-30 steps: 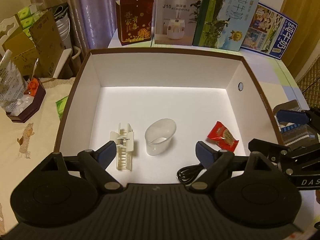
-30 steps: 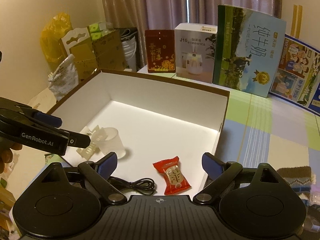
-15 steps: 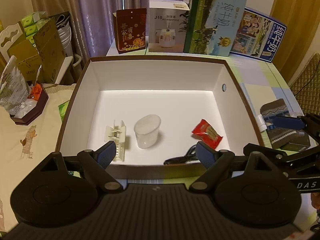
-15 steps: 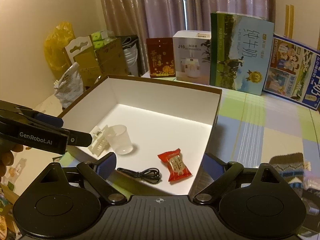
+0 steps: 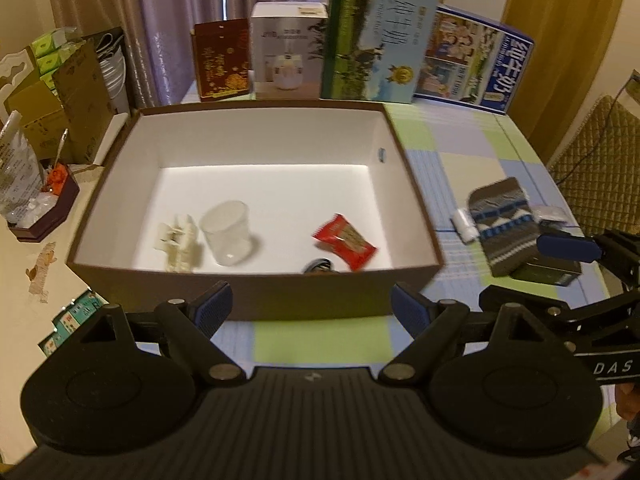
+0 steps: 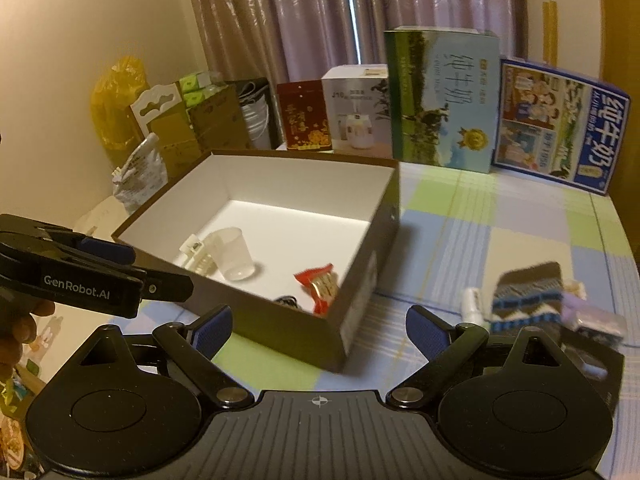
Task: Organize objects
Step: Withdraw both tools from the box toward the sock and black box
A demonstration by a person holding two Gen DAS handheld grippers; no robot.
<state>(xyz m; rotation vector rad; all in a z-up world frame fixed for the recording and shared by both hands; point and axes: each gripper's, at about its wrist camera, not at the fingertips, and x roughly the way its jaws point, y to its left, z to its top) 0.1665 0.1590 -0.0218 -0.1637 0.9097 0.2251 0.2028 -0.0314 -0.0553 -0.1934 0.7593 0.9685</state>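
Both tools gape empty — the left tool (image 5: 310, 307) and right tool (image 6: 319, 327) hover before the brown box (image 5: 256, 292), which holds a clear cup (image 5: 228, 233), hair clip (image 5: 179, 246) and red candy (image 5: 345, 242); a patterned sock (image 5: 505, 224) lies on the counter (image 5: 460, 152).

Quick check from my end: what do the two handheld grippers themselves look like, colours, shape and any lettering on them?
Both match: a matte black ribbed body with two round discs, black linkage arms with silver pivot pins, and blue textured pads. The left gripper shows white "GenRobot.AI" lettering on its side in the right wrist view. The right gripper shows white letters "DAS" on its side in the left wrist view. No cables or sleeves are visible.
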